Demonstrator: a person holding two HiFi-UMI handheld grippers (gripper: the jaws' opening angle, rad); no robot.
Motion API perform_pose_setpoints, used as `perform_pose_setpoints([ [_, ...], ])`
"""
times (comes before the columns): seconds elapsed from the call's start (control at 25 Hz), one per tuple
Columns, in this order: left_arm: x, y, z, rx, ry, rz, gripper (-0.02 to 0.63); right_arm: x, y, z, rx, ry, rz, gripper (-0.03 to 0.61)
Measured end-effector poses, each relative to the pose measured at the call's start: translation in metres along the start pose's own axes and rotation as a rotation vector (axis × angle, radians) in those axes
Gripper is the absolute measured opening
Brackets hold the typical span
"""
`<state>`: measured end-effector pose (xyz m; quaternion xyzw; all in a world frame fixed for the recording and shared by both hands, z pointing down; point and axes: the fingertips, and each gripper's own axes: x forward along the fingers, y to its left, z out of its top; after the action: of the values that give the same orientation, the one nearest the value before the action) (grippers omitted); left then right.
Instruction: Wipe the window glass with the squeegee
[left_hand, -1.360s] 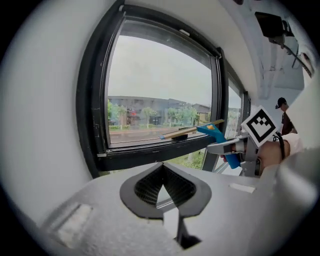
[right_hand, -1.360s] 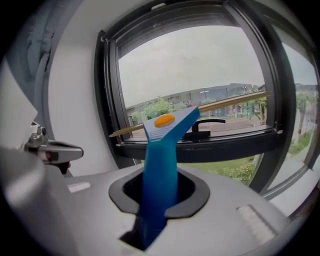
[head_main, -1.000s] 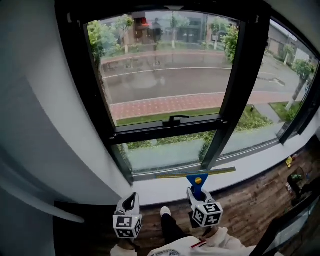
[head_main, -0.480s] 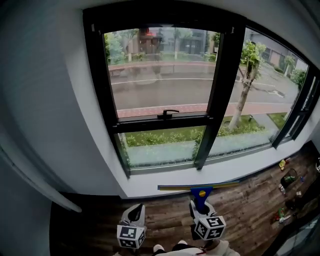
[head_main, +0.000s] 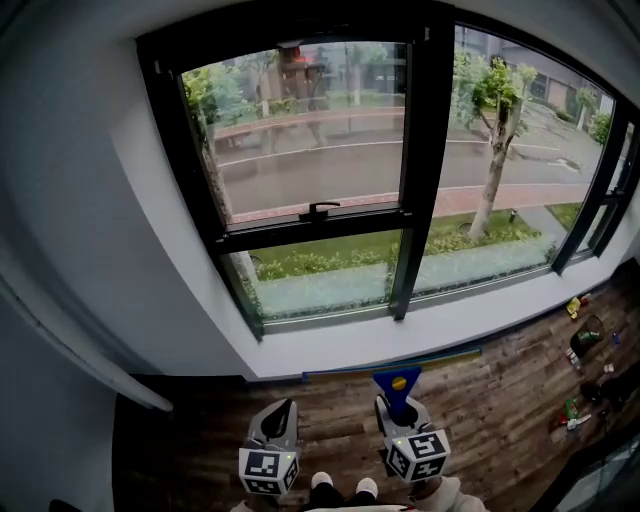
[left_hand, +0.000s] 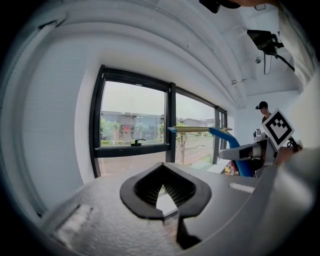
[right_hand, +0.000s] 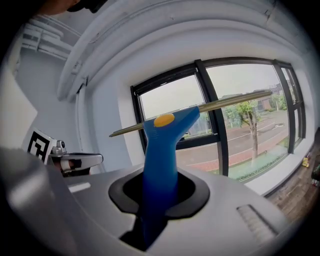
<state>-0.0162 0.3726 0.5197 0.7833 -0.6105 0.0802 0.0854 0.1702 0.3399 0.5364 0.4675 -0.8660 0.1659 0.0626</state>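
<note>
The window fills the wall ahead, its black frame dividing the glass into tall upper panes and shorter lower ones, with a black handle on the crossbar. Below the window runs a white sill, and under that lies a dark wooden floor.

The squeegee is held below the window, apart from the glass. Its long thin blade lies roughly parallel to the sill, and its blue handle with a yellow spot points back toward the person. The right gripper has its jaws clamped on that blue handle, which stands up between them in the right gripper view.

The left gripper hovers beside it, farther toward the window's left end. Its jaws are pressed together at the tips with nothing between them.

At the window's right end, small colourful items sit on the floor, possibly bottles or toys. White shoe tips show below the grippers. In the left gripper view a person stands off near the right-hand panes.
</note>
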Motion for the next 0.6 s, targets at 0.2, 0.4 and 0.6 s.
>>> perform_pose_setpoints([
  [0.2, -0.007, -0.008, 0.004, 0.029, -0.005, 0.007, 0.003, -0.01, 0.001, 0.003, 0.024, -0.002, 0.011, 0.072],
  [0.4, -0.01, 0.006, 0.018, 0.045, -0.027, 0.021, 0.003, -0.008, 0.007, 0.013, 0.022, -0.02, 0.012, 0.072],
  [0.6, -0.015, 0.014, 0.018, 0.033, -0.032, 0.032, 0.003, -0.005, 0.018, 0.009, 0.006, 0.003, 0.029, 0.072],
])
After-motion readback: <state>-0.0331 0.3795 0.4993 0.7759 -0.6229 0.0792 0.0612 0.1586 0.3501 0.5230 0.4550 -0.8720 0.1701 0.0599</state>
